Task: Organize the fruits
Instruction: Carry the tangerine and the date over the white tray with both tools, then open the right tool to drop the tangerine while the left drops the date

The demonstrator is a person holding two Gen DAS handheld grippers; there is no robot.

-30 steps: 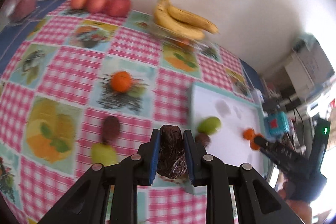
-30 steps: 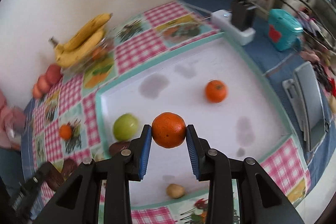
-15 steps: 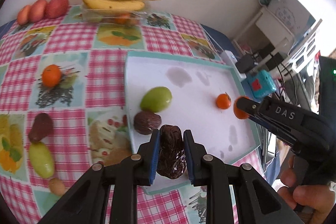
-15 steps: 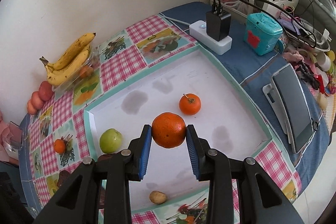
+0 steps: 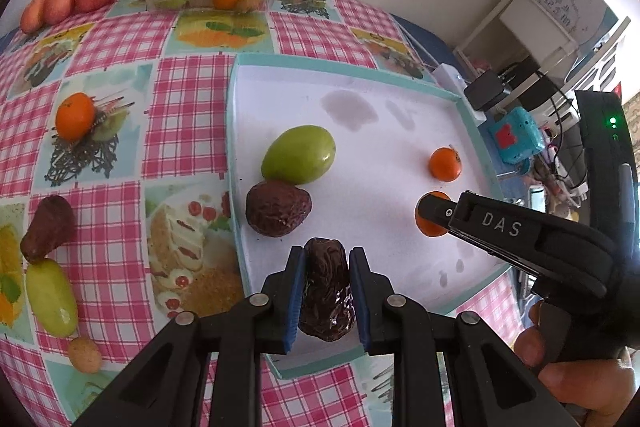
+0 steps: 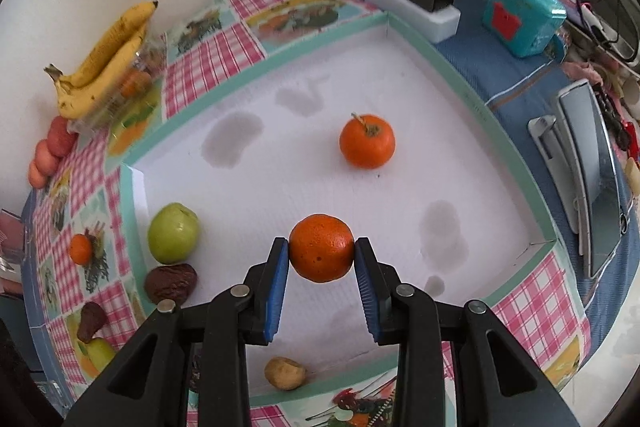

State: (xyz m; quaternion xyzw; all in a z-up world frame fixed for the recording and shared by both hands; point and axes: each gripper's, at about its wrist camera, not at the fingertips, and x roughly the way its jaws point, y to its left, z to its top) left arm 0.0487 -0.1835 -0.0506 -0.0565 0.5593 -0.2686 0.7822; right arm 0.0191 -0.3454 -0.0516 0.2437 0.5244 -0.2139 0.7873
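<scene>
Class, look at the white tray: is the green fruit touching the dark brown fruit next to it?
Cannot tell. In both wrist views the green fruit overlaps the dark brown fruit on the tray, so no gap shows, but overlap alone does not prove contact.

both wrist views downward, sharing tray

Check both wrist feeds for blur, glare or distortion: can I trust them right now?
Left wrist view: sharp, strong fisheye bending of the tray rim; washed-out glare at the right edge; the dark fruit in the left gripper reads clearly. Right wrist view: held orange crisp, bananas slightly smeared.
</scene>
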